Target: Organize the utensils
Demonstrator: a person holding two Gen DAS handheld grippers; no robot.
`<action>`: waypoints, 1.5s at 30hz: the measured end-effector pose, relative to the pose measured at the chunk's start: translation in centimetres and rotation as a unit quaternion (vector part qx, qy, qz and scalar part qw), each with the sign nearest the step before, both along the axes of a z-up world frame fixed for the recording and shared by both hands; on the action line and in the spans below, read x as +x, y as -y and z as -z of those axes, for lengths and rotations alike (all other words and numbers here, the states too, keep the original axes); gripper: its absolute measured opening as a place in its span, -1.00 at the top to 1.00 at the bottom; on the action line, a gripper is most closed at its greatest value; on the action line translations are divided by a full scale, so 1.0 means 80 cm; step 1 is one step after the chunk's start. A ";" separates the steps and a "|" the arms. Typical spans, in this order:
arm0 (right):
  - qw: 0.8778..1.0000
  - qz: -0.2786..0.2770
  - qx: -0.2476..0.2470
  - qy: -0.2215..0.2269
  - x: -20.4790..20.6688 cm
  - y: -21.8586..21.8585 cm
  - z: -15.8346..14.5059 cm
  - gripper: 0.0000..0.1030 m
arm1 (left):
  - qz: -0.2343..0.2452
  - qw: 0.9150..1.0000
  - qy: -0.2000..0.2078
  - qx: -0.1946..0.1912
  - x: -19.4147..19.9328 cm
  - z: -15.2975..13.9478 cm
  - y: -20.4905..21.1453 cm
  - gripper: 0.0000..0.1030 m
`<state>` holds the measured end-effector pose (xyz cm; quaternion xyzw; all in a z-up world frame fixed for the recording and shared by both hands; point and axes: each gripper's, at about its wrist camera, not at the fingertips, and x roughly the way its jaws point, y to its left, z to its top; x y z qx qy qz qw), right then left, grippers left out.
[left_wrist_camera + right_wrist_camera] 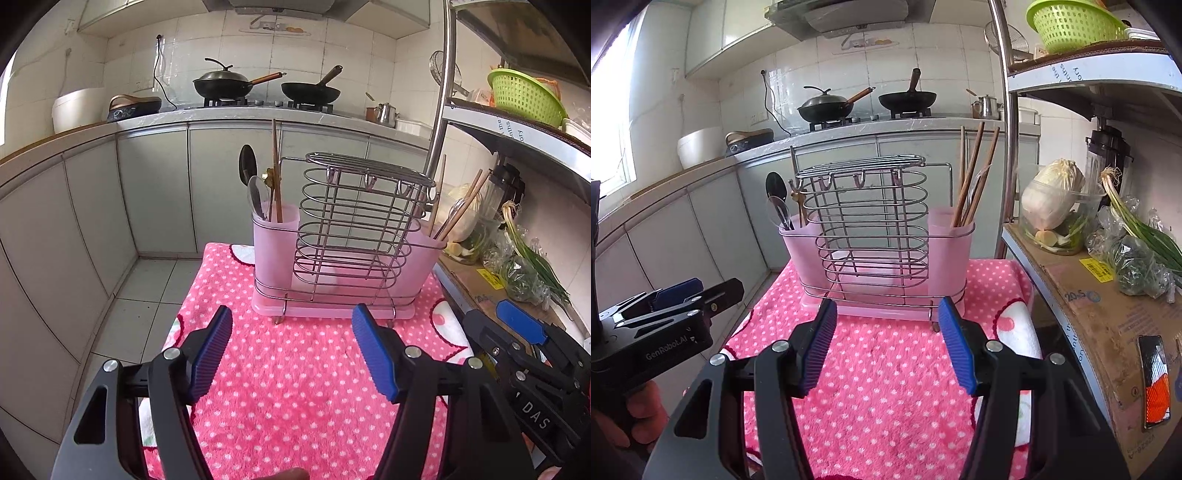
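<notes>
- While poised low over the pink dotted towel (295,387), held nothing in the left gripper (291,314), jaws spread wide; held nothing in the right gripper (886,302) either, pads parted and bare
- Found the utensil rack (354,221) straight ahead of both grippers, just past the fingertips, upright on the towel
- Found spoons (257,195) and chopsticks (275,166) mixed in the pink cup (275,243) ahead and to the left; found mostly chopsticks in the other cup (951,236), ahead and to the right
- Judged the step in hand as choosing one utensil to re-sort, with nothing yet gripped
- Best done by reaching in above the cup rim, closing on a single handle high up, and lifting straight up
- Worth avoiding: pinching two handles at once, snagging the wire hooks, or nudging a rack likely light enough to slide on soft cloth
- From the left wrist only: the mixed cup seen clearly from the front, and the right gripper off at the far right edge
- From the right wrist only: a person's fingers (639,410) wrapped round the left gripper's handle, and, right of the gripper, a cabbage (1052,195) in a clear tub
</notes>
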<state>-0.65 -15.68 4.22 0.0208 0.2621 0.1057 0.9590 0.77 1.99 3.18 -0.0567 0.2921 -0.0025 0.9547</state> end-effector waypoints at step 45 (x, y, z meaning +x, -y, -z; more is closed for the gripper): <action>1.000 -0.002 -0.016 0.000 0.002 -0.004 0.000 -0.12 | 0.009 1.000 0.002 0.009 0.002 0.003 0.004 -0.26</action>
